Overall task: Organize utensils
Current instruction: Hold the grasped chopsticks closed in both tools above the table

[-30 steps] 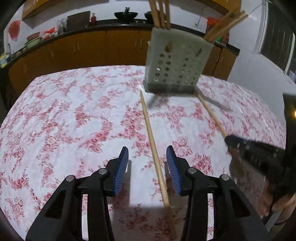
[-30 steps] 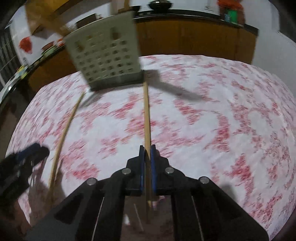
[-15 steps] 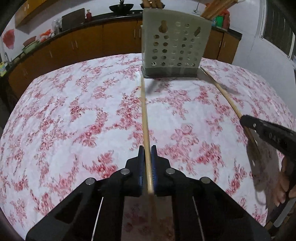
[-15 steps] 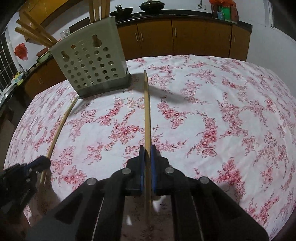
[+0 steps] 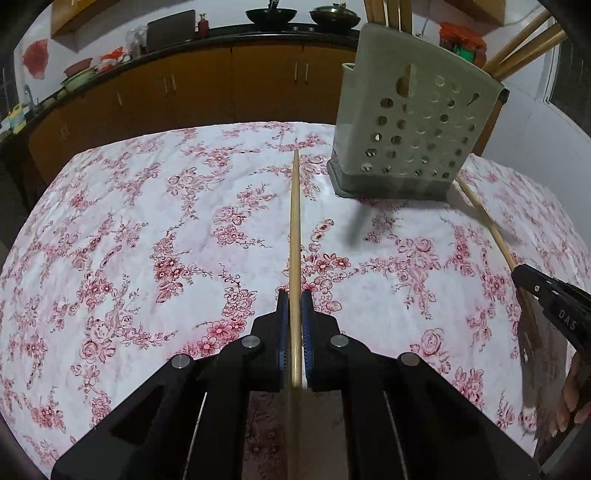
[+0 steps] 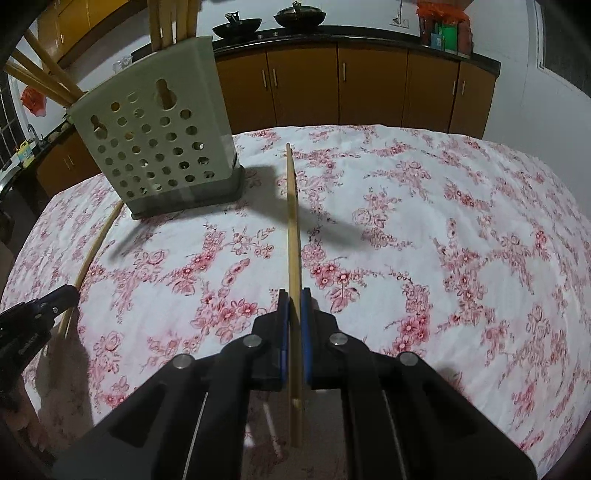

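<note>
Wooden chopstick [image 5: 294,236] clamped in left gripper [image 5: 294,325], its rear end cut off at the frame bottom; tip points to 12 o'clock, just beside the perforated holder [image 5: 413,136] at 1 o'clock. Holder holds several chopsticks [image 6: 168,22], tops cropped. Right gripper [image 6: 294,325] grips a second chopstick [image 6: 293,221], holder at 10 o'clock. Only the left view shows a bare hand [image 5: 570,402] at 4 o'clock. Floral tablecloth [image 5: 147,229] underneath.
</note>
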### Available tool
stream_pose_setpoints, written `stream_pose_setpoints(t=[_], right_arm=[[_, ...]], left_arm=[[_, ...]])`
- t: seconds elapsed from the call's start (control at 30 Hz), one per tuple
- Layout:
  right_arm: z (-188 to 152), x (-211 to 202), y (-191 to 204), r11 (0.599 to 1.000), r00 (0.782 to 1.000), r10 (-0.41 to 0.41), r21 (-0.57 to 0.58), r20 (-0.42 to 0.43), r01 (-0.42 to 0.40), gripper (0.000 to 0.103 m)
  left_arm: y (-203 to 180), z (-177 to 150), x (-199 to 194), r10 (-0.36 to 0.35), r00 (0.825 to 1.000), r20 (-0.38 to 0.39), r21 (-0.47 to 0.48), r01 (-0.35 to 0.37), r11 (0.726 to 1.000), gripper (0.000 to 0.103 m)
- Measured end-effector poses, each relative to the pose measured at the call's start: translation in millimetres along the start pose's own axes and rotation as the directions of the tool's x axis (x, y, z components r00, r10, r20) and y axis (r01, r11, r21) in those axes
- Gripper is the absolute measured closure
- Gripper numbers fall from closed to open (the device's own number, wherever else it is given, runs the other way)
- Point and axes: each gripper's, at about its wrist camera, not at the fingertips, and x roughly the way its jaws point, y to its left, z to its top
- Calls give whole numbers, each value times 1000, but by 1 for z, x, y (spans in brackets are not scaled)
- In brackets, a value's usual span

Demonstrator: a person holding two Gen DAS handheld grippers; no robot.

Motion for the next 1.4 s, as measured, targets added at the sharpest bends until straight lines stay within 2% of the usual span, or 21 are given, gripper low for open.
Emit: stream_pose_setpoints(t=[1.1,1.23,1.4], right_arm=[[-7,-4,4,1000,1000,-5,-22,18,6,95],[-9,-6,3,1000,1000,-2,-28,17,2,95],[-10,-8,4,1000,1000,-2,-28,17,2,95]], left_arm=[[5,0,0,-25,1000,9,-32,25,999,95],[1,-1,-1,1,1000,5,10,-1,1000,95],[2,-3,-3,10,1000,-1,18,-10,1000,95]])
